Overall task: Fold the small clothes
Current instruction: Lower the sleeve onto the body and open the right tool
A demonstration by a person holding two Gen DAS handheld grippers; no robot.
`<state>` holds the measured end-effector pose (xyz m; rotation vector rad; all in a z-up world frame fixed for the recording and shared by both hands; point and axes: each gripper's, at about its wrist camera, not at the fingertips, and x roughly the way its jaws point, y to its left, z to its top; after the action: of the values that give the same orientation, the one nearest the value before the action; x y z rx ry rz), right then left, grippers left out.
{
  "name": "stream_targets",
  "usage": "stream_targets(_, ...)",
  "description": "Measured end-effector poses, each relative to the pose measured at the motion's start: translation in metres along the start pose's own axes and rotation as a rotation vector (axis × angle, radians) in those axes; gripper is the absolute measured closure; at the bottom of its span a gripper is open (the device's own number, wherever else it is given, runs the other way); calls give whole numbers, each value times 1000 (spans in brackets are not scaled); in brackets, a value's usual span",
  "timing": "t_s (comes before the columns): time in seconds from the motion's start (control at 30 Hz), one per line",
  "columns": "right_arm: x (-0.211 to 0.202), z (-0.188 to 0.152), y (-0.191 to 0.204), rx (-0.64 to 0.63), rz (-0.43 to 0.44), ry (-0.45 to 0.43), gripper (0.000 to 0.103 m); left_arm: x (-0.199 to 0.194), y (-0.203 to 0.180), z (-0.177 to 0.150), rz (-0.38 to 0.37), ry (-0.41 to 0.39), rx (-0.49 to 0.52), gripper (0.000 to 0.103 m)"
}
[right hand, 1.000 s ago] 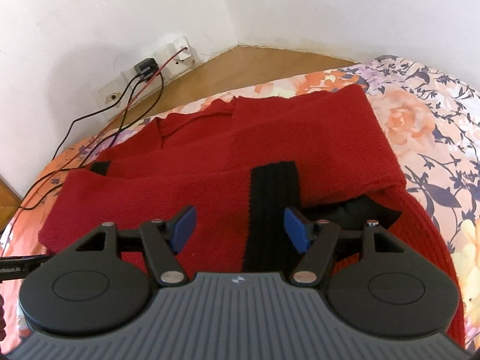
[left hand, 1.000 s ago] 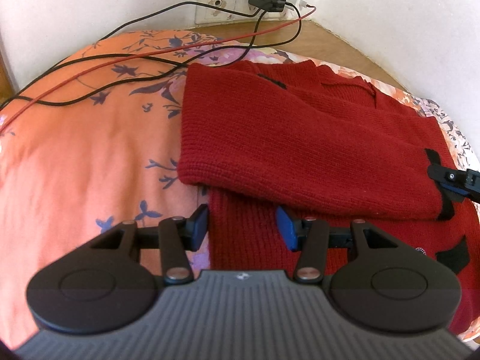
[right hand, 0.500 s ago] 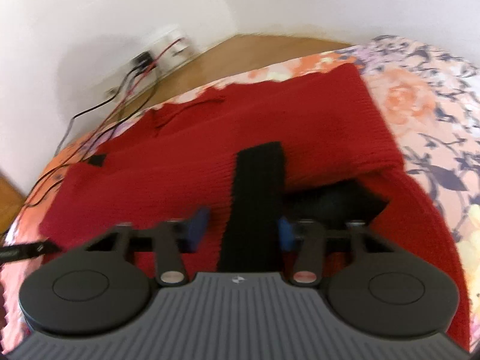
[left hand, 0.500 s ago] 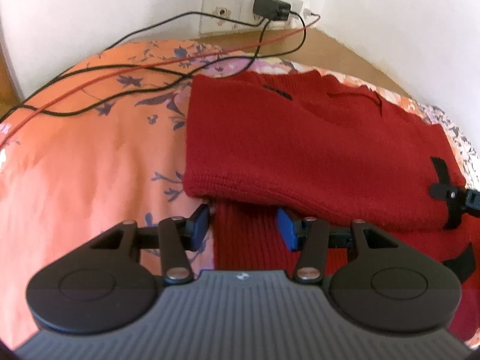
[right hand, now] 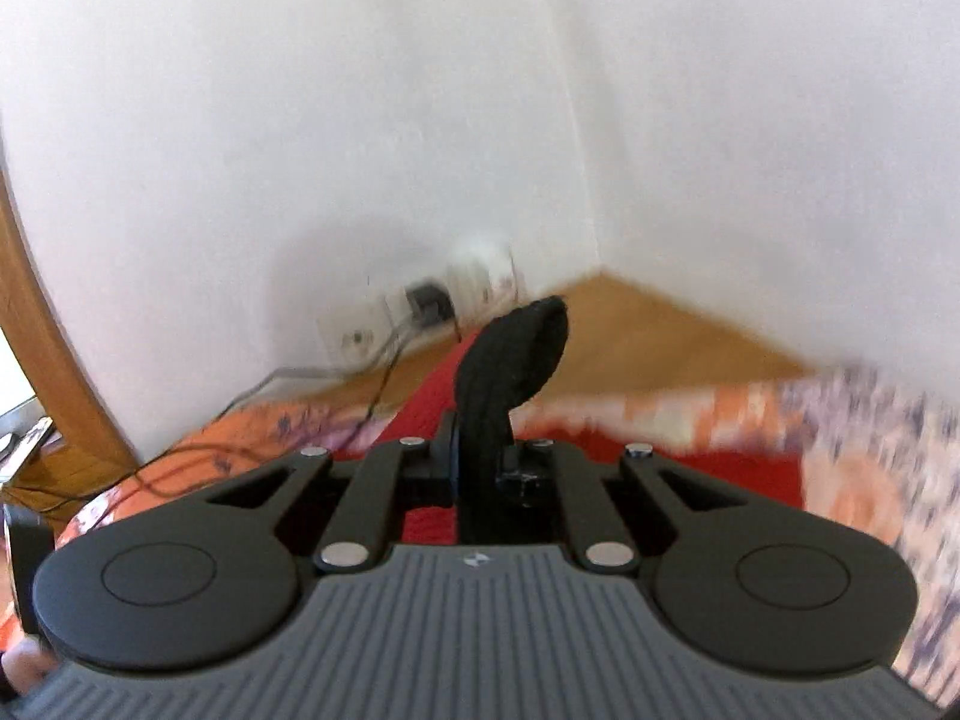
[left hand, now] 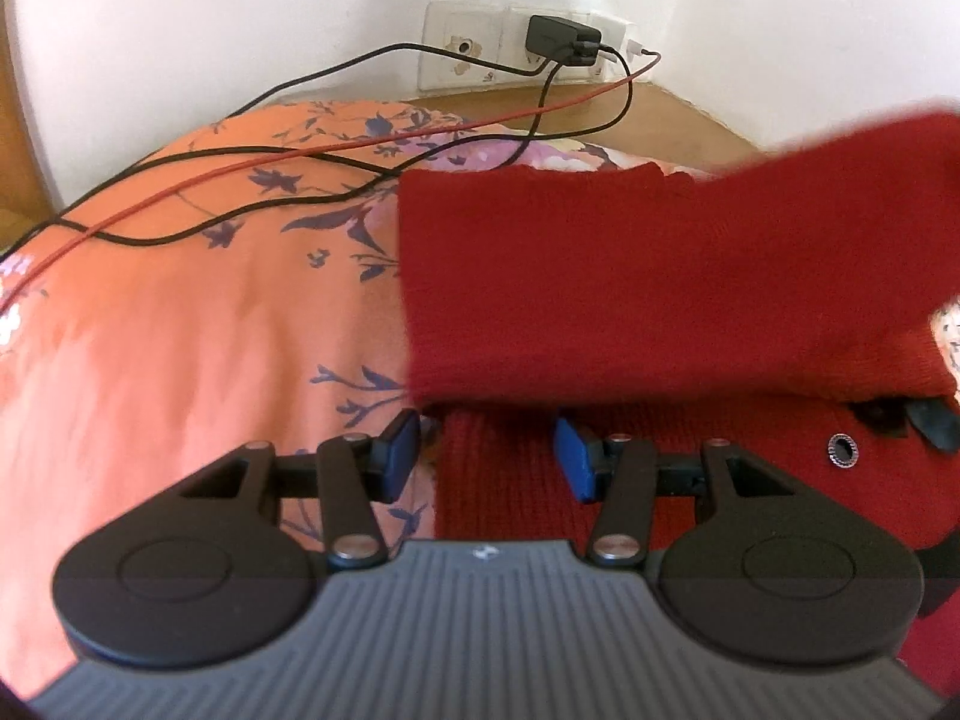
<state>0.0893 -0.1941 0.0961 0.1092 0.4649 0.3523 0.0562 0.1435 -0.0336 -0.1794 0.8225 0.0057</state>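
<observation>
Two grippers: both over a red knitted sweater [left hand: 660,276] lying on a floral bedsheet [left hand: 198,324].
Landmark: the wall socket plate [left hand: 480,48] at the corner of the room, with a black charger [left hand: 561,36] plugged in.
Sweater: spread on the sheet on the near side of the socket plate, its right part lifted off the bed and blurred in the left wrist view; a small ring-shaped metal piece [left hand: 842,450] sits on the lower layer.
Left gripper [left hand: 486,456]: fingers wide apart, blue pads [left hand: 571,457] bare, poised at the sweater's near left edge, well away from the socket plate; one pad over the sheet, the other over the knit, nothing held.
Right gripper [right hand: 480,468]: fingers closed narrow on the sweater's black ribbed band [right hand: 510,360], which stands up between them and curls over at the top, in line with the socket plate beyond.
Cables: black cables [left hand: 336,66] and a red cable [left hand: 180,186] run from the socket plate across the sheet, left of the sweater.
Sharpness: the right wrist view is heavily blurred, so the bedsheet there shows only as smeared colour.
</observation>
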Motion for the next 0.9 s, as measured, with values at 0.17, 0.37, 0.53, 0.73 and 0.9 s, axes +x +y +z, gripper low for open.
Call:
stream_targets(0.17, -4, 28, -6, -55, -63, -49, 94, 1, 1, 0, 19, -4, -7, 52)
stream_targets(0.37, 21, 8, -41, -1, -120, 45, 94, 2, 1, 0, 37, -12, -12, 52)
stream_targets(0.53, 56, -34, -74, 70, -164, 149, 94, -1, 10, 1, 41, -16, -89, 51)
stream_targets(0.73, 76, -84, -104, 126, -231, 231, 92, -2, 11, 3, 48, -13, -100, 50)
stream_targets(0.9, 81, -95, -114, 166, -227, 220, 87, -2, 7, 1, 59, -12, -76, 50)
